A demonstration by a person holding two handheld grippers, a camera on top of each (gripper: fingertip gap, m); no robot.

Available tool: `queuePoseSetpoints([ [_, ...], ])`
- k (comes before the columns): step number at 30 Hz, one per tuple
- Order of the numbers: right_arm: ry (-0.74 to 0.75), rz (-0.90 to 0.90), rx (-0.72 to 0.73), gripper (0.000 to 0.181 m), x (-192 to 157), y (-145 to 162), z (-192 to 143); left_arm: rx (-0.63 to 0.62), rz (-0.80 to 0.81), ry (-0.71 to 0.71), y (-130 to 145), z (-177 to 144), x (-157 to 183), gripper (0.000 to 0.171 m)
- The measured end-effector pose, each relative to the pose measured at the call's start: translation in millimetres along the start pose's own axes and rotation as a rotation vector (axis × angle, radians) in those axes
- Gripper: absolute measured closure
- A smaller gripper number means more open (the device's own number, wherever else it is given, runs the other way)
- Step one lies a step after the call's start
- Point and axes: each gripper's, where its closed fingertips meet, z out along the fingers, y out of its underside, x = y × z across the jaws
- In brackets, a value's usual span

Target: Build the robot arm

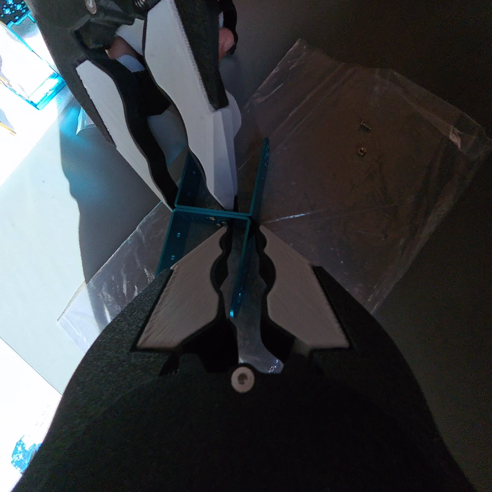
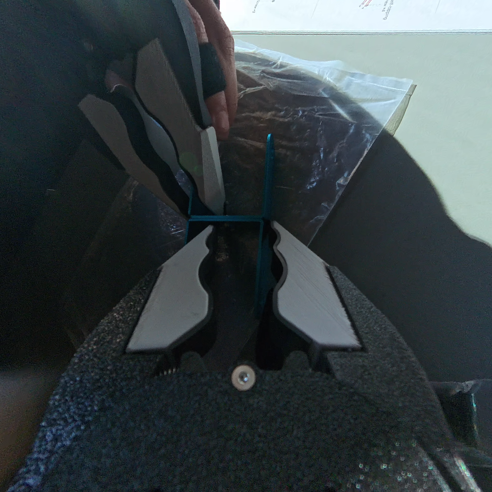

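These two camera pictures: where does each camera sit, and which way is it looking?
Left wrist view: rides the left gripper, looking along its jaws at the blue brackets; the right gripper faces it.
Right wrist view: rides the right gripper, looking back at the brackets; the left gripper and a hand show.
Shared: brackets, clear plastic bag, both grippers.

Two teal U-brackets (image 1: 213, 213) meet back to back between opposed tongs, their upright walls blocking passage; open room lies over the plastic bag (image 1: 372, 186), where two small screws (image 1: 363, 138) rest.
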Motion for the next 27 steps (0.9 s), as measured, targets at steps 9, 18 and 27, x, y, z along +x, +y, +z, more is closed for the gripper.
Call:
queuePoseSetpoints([
  [9,-0.085,0.091,0.026,0.148,-0.9,-0.6,-2.8,0.001,-0.001,0.006,-0.2,0.0,0.6,0.157],
  [18,-0.067,0.049,0.038,0.136,-5.9,0.5,-2.9,0.007,-0.003,0.012,-2.0,1.7,1.8,0.156],
  [27,-0.07,0.071,-0.001,0.147,-3.0,0.8,-3.0,0.0,0.006,0.012,-1.3,0.8,2.0,0.156],
])
